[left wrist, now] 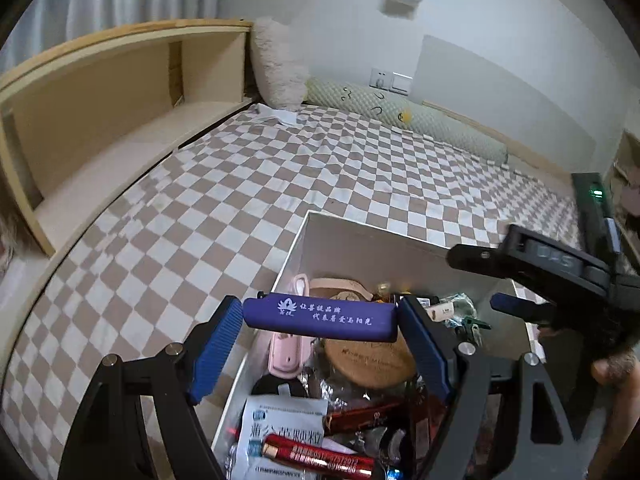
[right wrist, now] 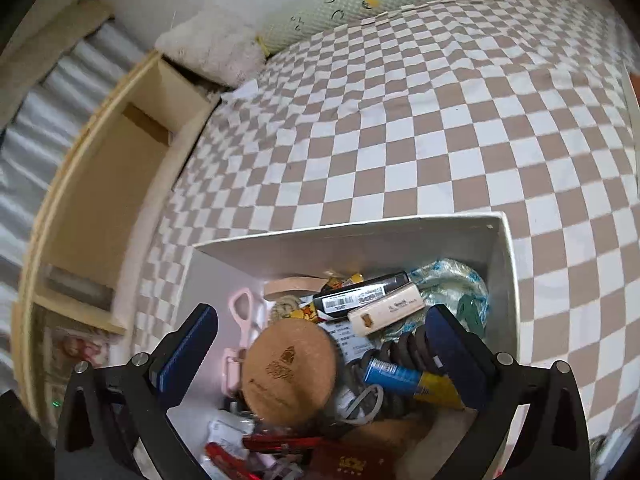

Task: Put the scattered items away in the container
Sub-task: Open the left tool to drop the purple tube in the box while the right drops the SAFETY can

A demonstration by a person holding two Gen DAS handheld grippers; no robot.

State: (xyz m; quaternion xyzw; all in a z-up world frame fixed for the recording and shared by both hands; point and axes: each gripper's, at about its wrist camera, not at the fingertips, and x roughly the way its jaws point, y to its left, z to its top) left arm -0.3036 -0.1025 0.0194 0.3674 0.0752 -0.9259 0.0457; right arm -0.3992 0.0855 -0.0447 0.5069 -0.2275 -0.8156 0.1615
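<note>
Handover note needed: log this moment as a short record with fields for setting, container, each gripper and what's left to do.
setting: checkered bedspread on a bed
container: white box, already crowded with small items, a round cork coaster on top
left gripper: shut on blue case, held crosswise above the box
right gripper: open, nothing between the pads, hovering over the box
remaining: blue case not yet released into the box
</note>
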